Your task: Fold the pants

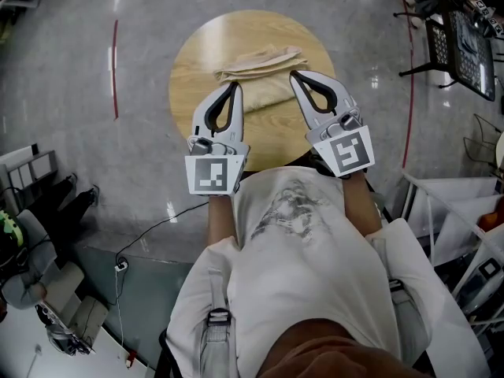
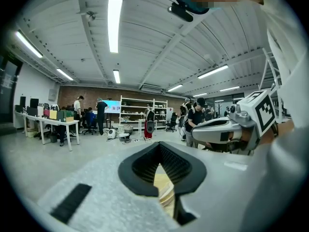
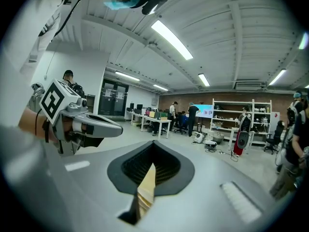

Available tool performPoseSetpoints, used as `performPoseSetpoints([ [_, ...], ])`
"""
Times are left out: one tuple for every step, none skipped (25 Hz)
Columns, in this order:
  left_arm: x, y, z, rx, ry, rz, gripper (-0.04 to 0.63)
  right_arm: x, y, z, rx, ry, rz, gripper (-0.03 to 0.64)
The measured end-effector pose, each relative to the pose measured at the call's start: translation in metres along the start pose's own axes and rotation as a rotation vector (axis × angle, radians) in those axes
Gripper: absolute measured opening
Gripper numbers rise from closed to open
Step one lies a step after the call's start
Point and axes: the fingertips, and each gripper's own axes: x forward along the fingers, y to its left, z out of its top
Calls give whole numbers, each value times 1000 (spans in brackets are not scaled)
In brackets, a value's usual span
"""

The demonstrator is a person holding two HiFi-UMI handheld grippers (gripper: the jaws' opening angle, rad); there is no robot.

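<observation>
One folded pair of pants (image 1: 260, 68), long axis crosswise on table (image 1: 185, 73).

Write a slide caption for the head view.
A person's left gripper and right gripper, both shut, hover over folded beige pants on a round wooden table.
</observation>
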Motion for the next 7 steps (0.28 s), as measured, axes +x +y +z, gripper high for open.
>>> performPoseSetpoints([
  [0, -1, 0, 5, 0, -2, 8, -1, 0, 0, 0, 1, 0, 6],
  [0, -1, 0, 8, -2, -4, 8, -2, 0, 0, -1, 2, -1, 6],
  [0, -2, 1, 11, -4, -6, 8, -3, 0, -1, -3, 4, -1, 6],
  [0, -3, 2, 14, -7, -7, 8, -3, 0, -1, -5, 5, -1, 6],
  [0, -3, 2, 16, -8, -8, 8, -4, 0, -1, -7, 5, -2, 6],
  [-1, -4, 2, 16, -7, -9, 8, -4, 0, -1, -9, 4, -2, 6],
  [-1, -4, 1, 17, -5, -9, 8, -5, 0, -1, -11, 2, -3, 6],
])
